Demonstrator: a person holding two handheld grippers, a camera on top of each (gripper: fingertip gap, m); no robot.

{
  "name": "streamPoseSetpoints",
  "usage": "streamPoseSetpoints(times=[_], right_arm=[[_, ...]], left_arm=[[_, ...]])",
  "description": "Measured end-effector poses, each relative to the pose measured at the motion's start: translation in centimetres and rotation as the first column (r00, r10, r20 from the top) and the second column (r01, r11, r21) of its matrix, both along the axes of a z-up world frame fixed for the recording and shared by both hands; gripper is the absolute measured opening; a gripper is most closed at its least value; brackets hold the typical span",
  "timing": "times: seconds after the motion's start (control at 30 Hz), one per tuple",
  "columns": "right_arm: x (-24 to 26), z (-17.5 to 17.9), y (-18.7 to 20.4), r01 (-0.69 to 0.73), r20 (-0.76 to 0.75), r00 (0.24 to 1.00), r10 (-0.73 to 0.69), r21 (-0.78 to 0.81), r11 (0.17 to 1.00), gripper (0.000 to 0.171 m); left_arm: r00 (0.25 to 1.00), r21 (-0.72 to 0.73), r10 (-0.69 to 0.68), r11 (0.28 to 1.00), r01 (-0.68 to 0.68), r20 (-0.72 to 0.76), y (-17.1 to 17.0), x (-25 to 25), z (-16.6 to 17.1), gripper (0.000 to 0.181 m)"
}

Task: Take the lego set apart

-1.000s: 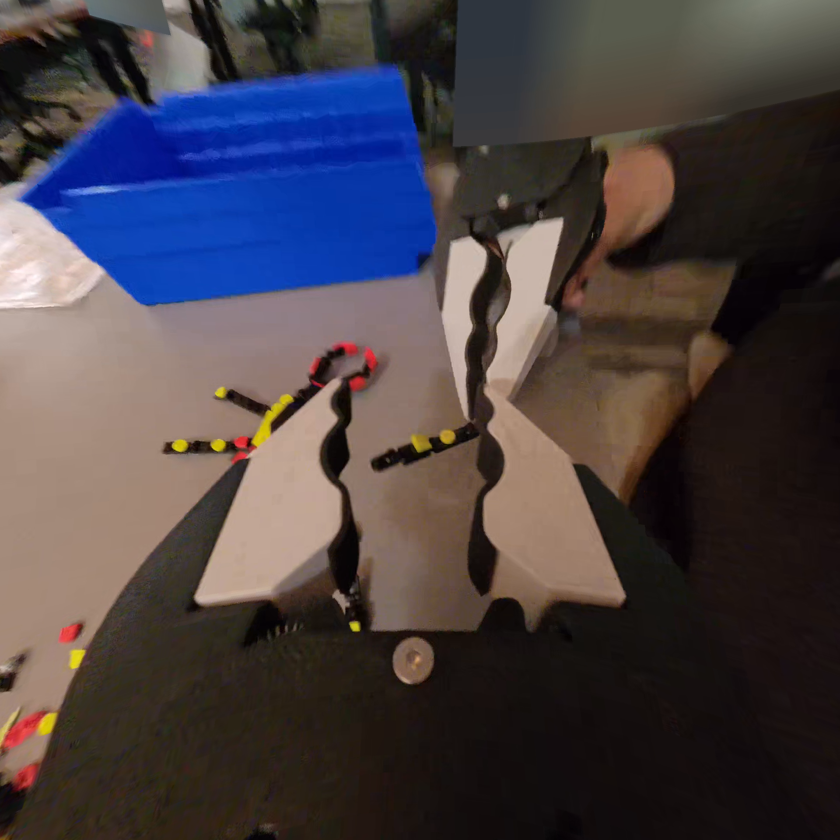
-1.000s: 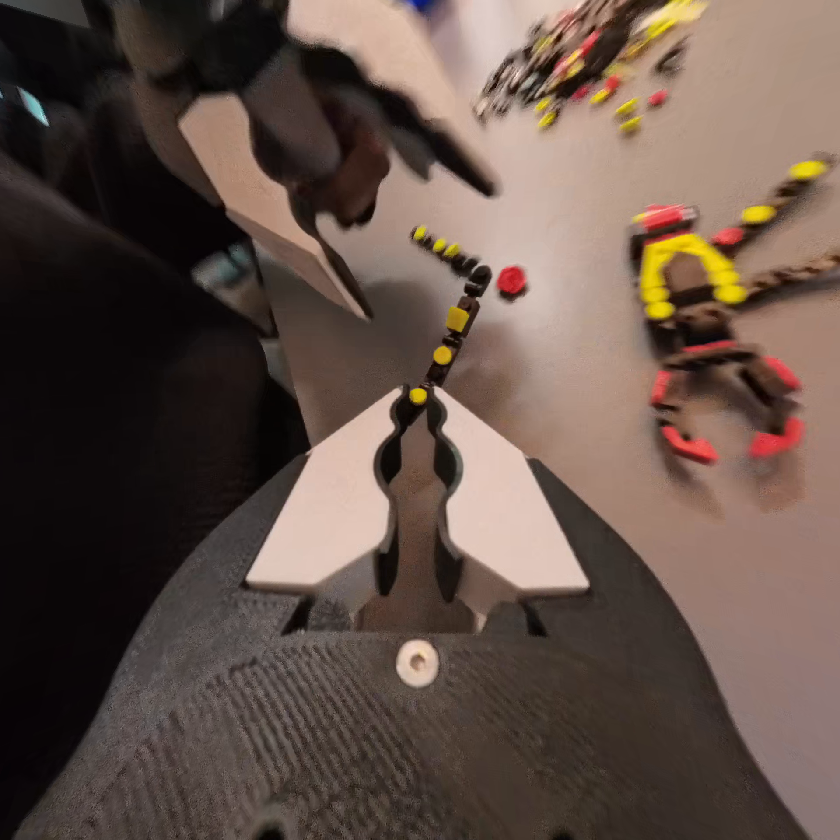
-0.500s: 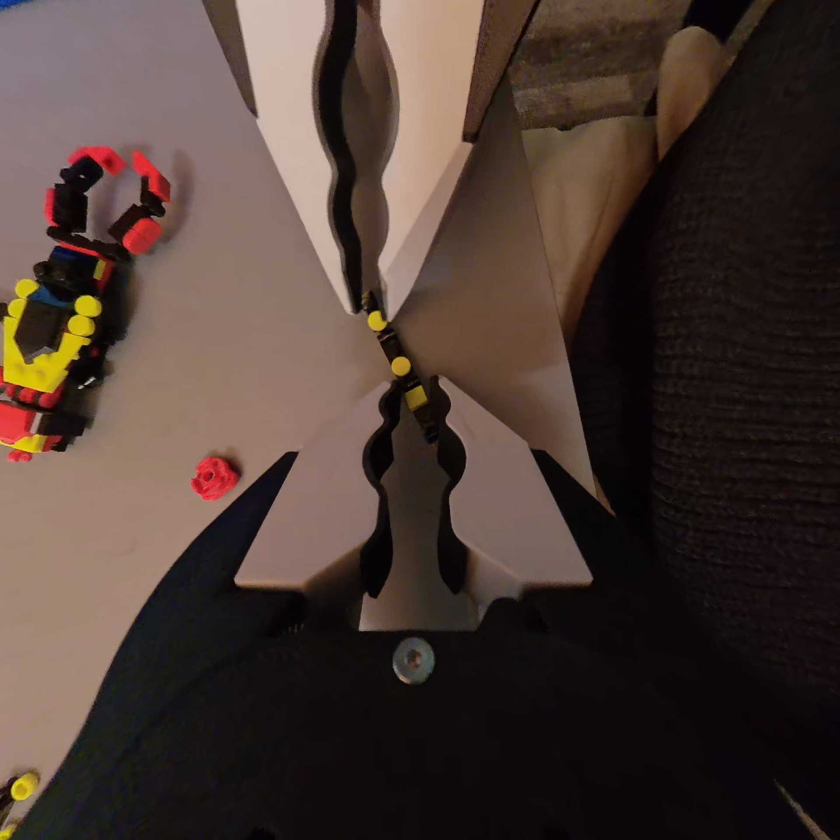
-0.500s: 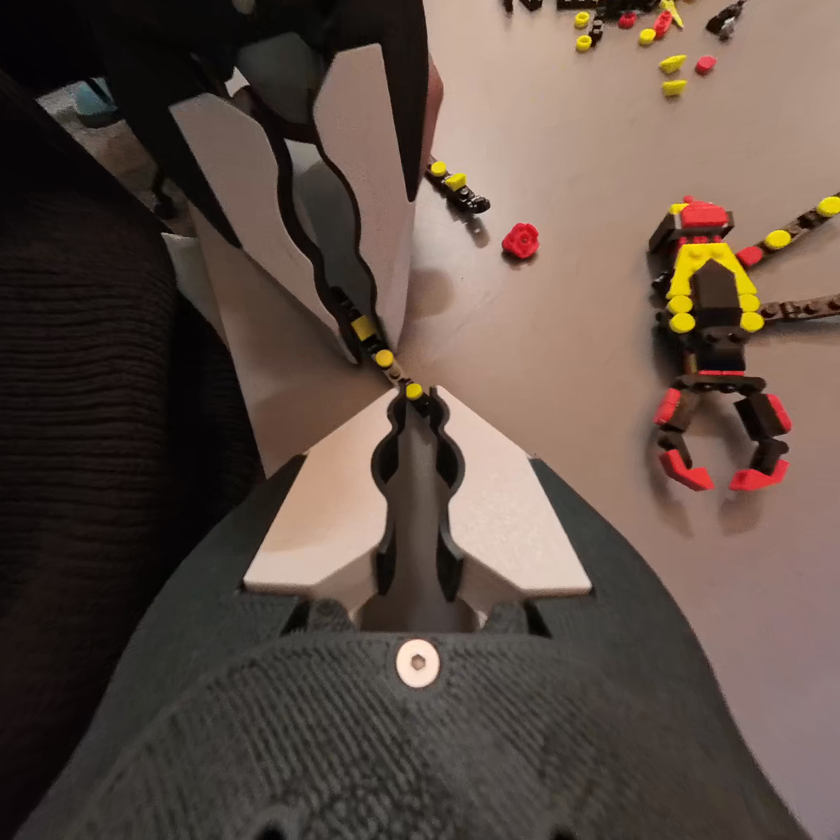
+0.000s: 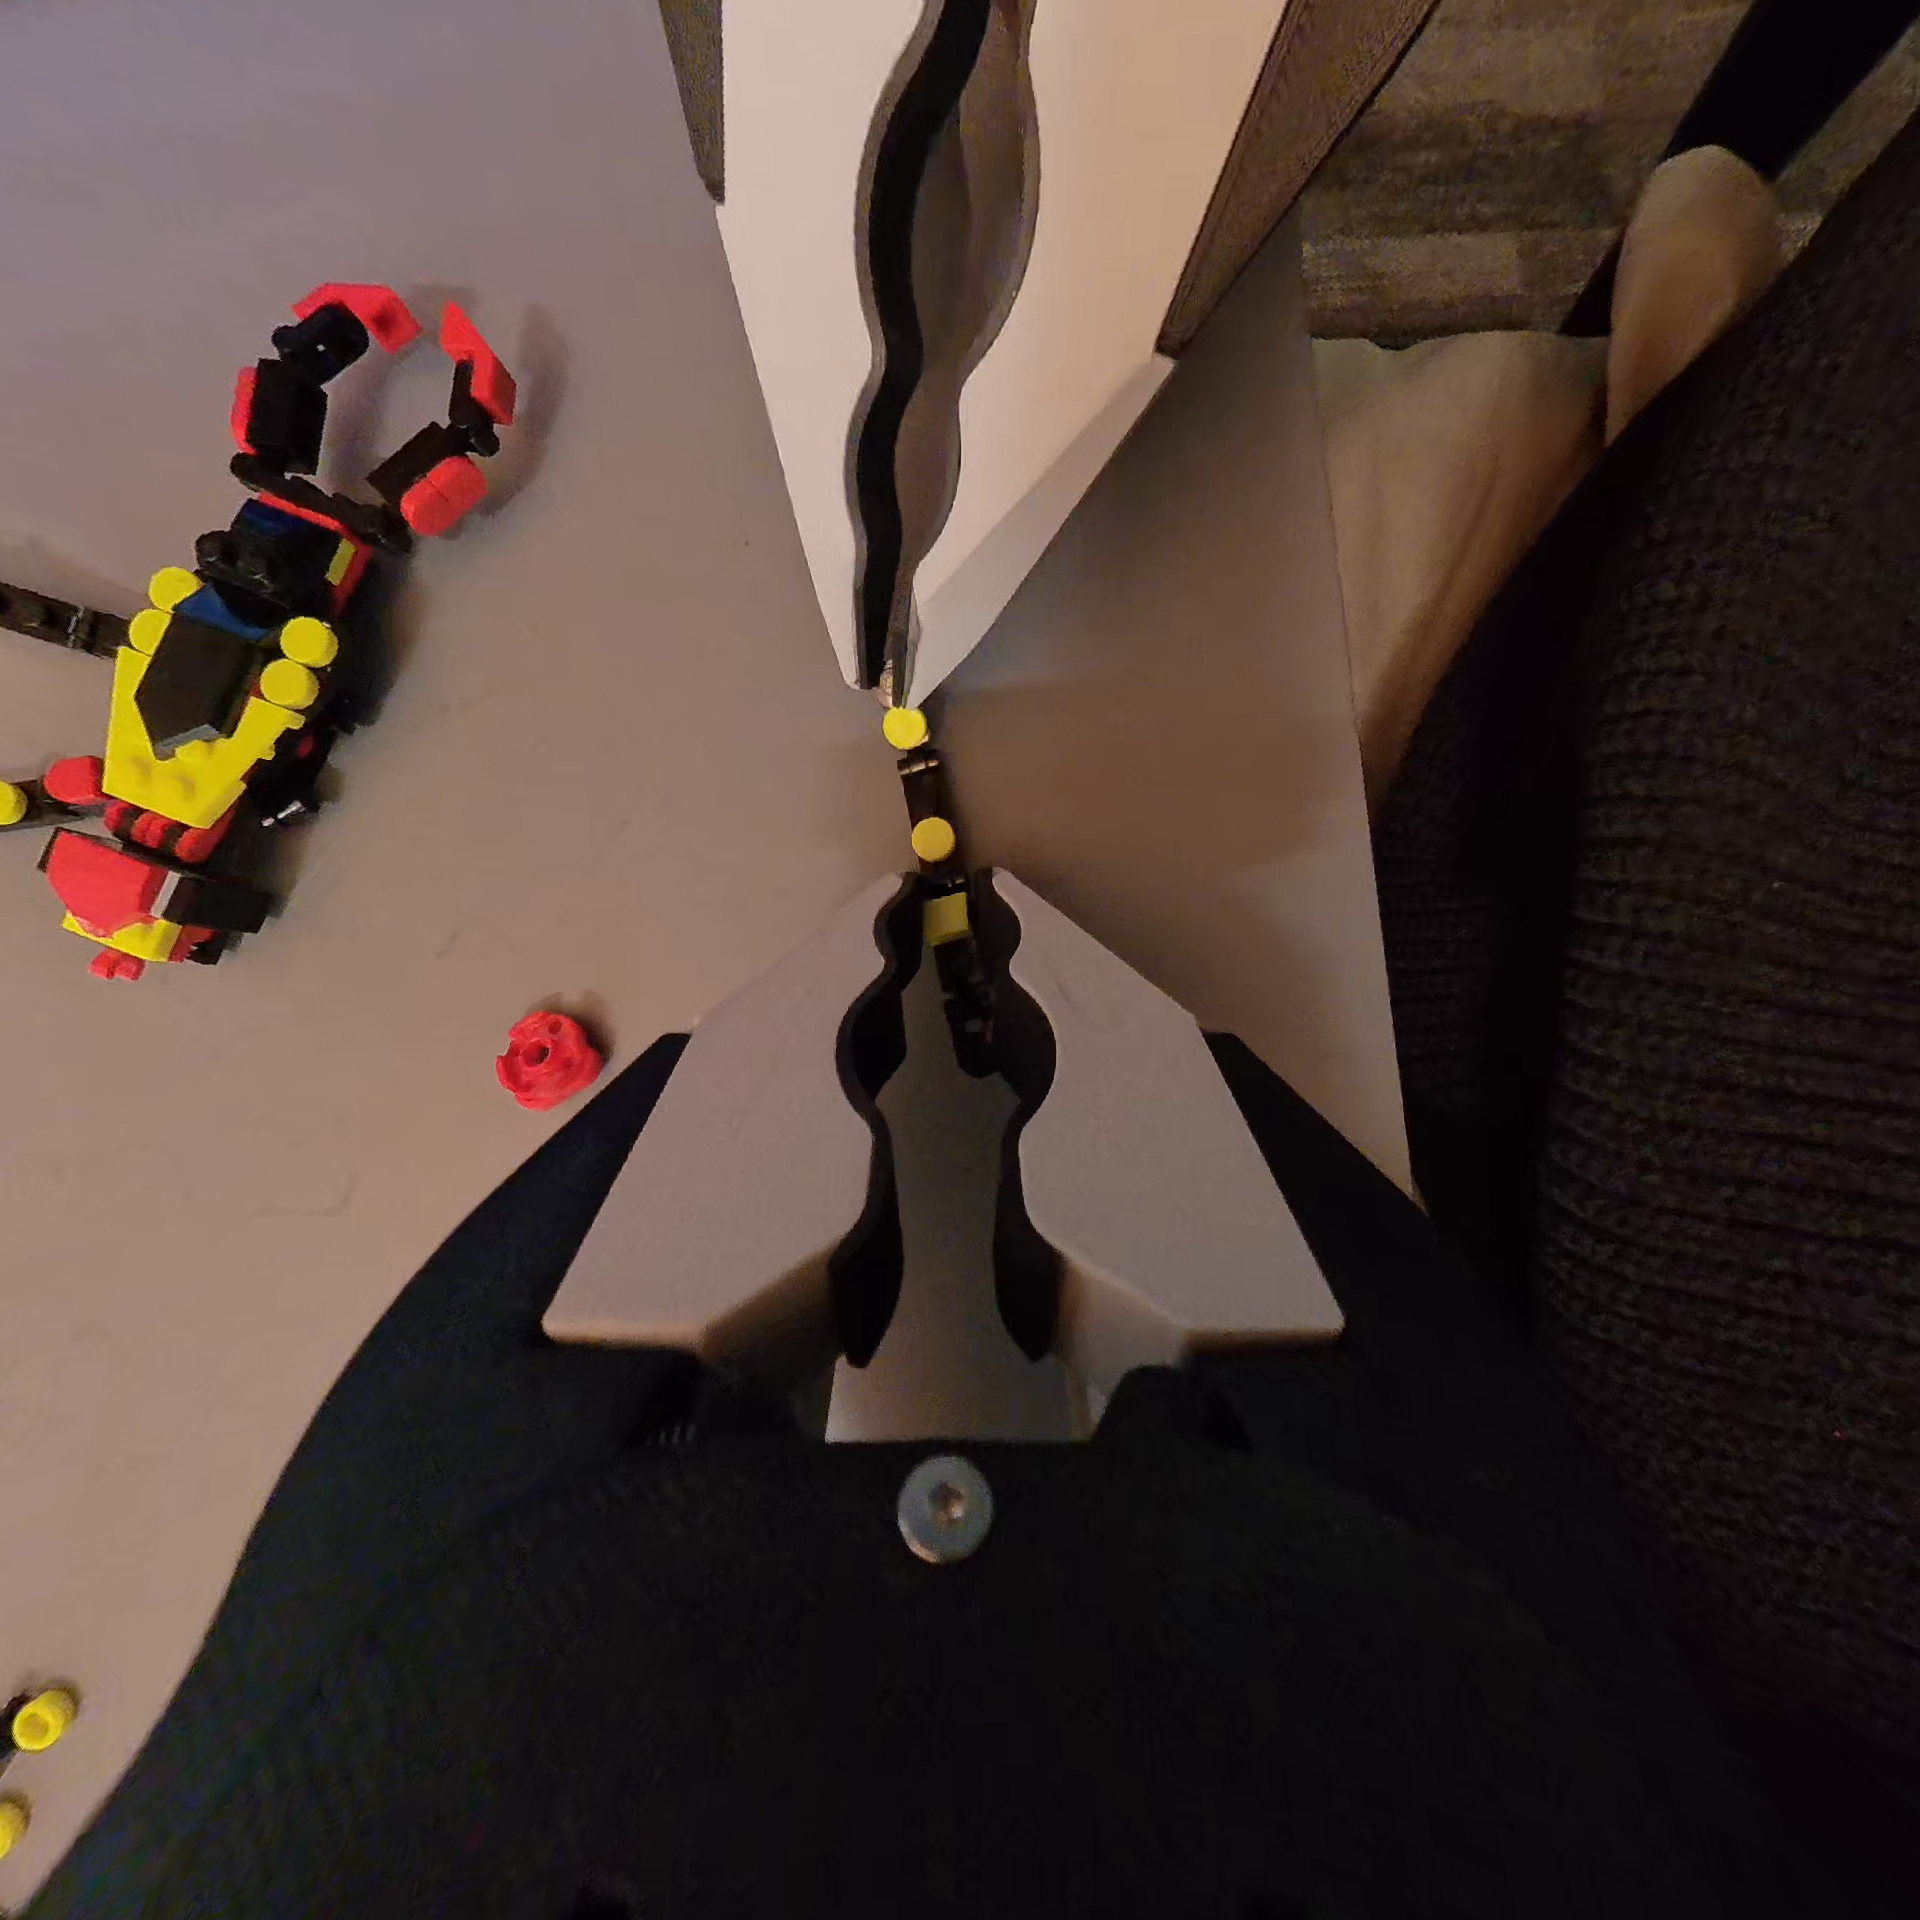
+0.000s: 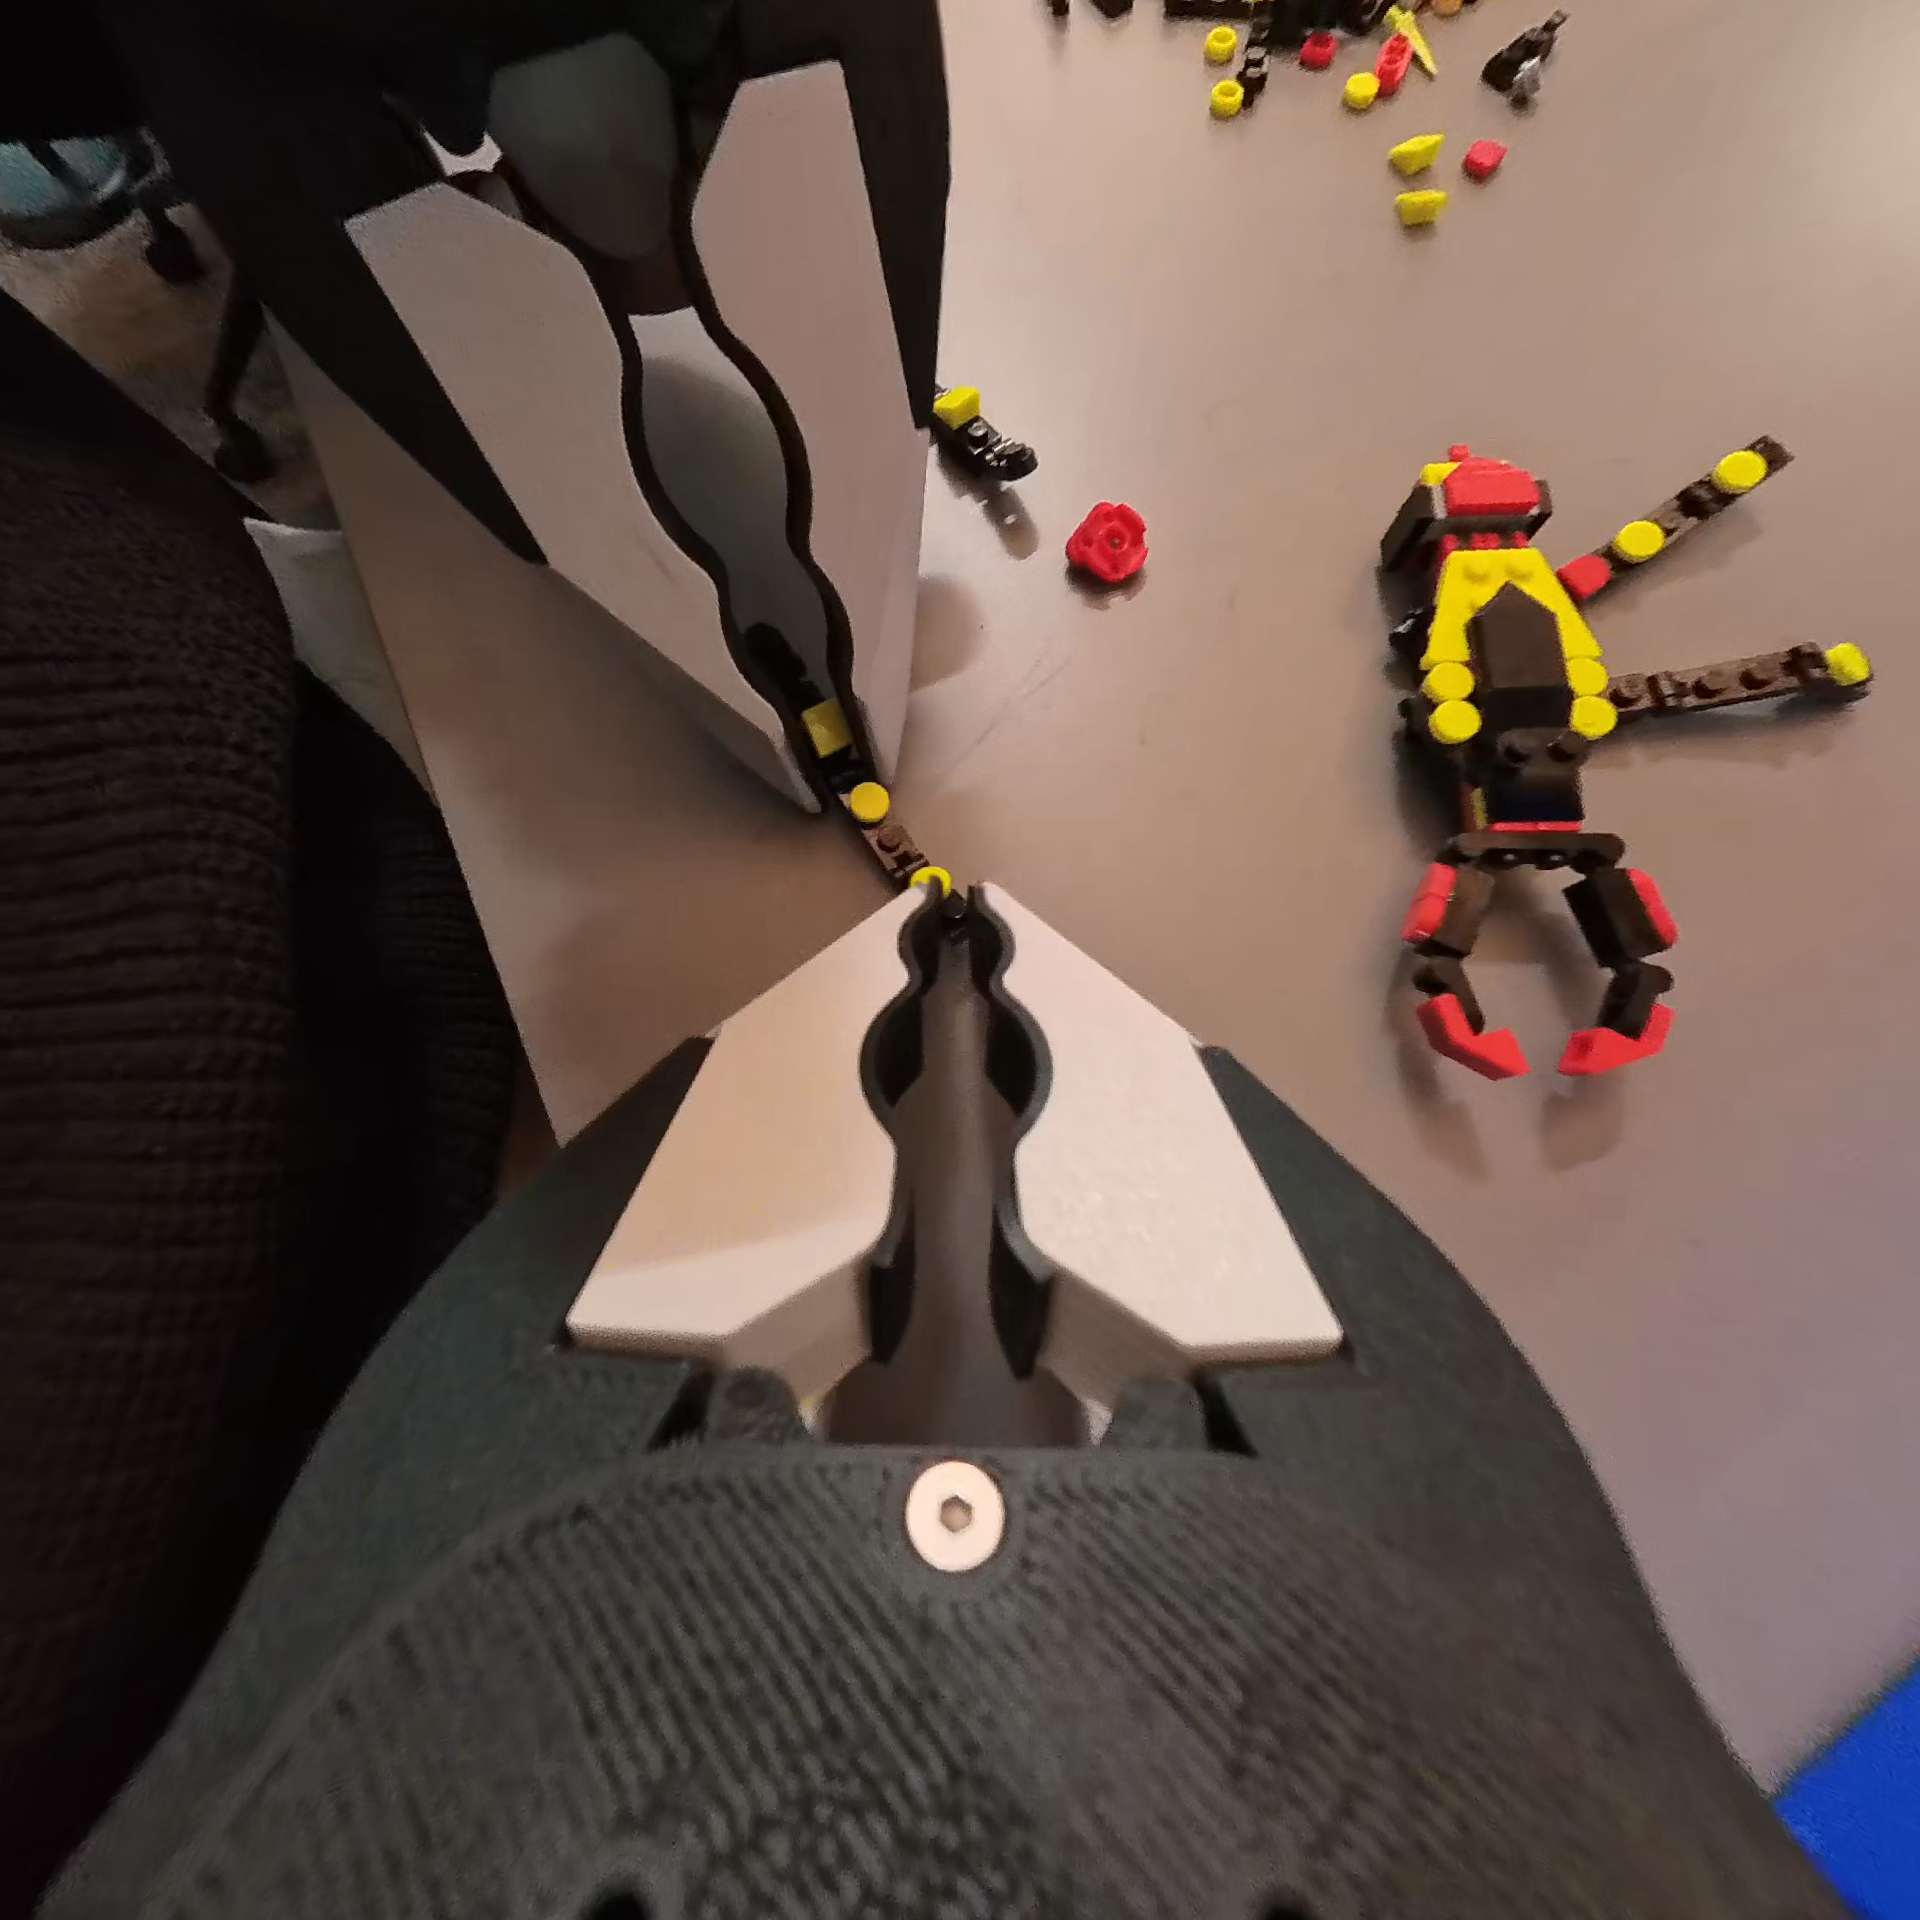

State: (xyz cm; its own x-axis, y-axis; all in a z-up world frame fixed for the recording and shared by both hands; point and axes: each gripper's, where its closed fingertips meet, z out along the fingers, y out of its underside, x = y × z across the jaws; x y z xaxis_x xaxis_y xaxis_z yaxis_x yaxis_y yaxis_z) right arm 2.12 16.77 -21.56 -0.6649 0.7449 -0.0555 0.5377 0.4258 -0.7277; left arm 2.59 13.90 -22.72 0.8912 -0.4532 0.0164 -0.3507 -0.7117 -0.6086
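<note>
Your table (image 5: 582, 260) is grey, with your dark sleeve or torso along its near edge. A blue bin (image 6: 1860, 1766) corner shows at the right view's lower edge.

Your scorpion (image 6: 1507, 707), the main lego body in yellow, black and red, lies flat on the table well apart from both grippers, claws pointing your way in the right view. It's untouched.

Your left gripper (image 5: 940, 883) is clamped on one end of the leg (image 5: 928, 800), a thin black strip with yellow studs. The yellow square plate sits right at the fingertips, and the strip's black tail runs back between the fingers.

Your right gripper (image 6: 951, 894) is pinched on the strip's other end, right at the tips (fingers nearly together, the last yellow stud just outside them).

So the leg spans tip to tip between the two grippers, held up off the table near its edge.

A red round piece (image 6: 1108, 542) lies loose on the table between the grippers and the scorpion. A short black-and-yellow bit (image 6: 982, 431) sits just beyond it. Loose pieces (image 6: 1361, 73) are scattered at the far end.
</note>
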Motion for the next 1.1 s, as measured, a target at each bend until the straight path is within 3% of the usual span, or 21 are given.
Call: streamPoseSetpoints(times=[0.3,0.53,0.63,0.73,1.1], right_arm=[[0.5,-0.6,-0.1,0.034,0.119,0.993,-0.018,-0.133,0.991,0.003],[0.5,-0.6,-0.3,0.018,0.095,0.995,-0.008,-0.108,0.994,0.003],[0.5,-0.6,-0.3,0.006,0.081,0.997,0.001,-0.090,0.996,0.003],[0.5,-0.6,-0.3,-0.001,0.071,0.997,0.006,-0.076,0.997,0.003],[0.5,0.6,-1.0,-0.027,0.026,0.999,0.029,-0.083,0.996,0.011]], left_arm=[[1.000,0.000,0.009,1.000,-0.009,0.015,-0.1,-0.2,0.0,0.006],[0.998,0.035,0.043,0.998,-0.045,0.054,1.0,0.2,0.1,0.043],[0.998,0.068,0.058,0.996,-0.060,0.039,1.6,0.2,0.0,0.035],[0.998,0.083,0.049,0.995,-0.053,0.040,1.8,0.4,0.0,0.007],[0.999,0.090,0.040,0.995,-0.043,0.034,1.8,0.4,-0.1,0.007]])
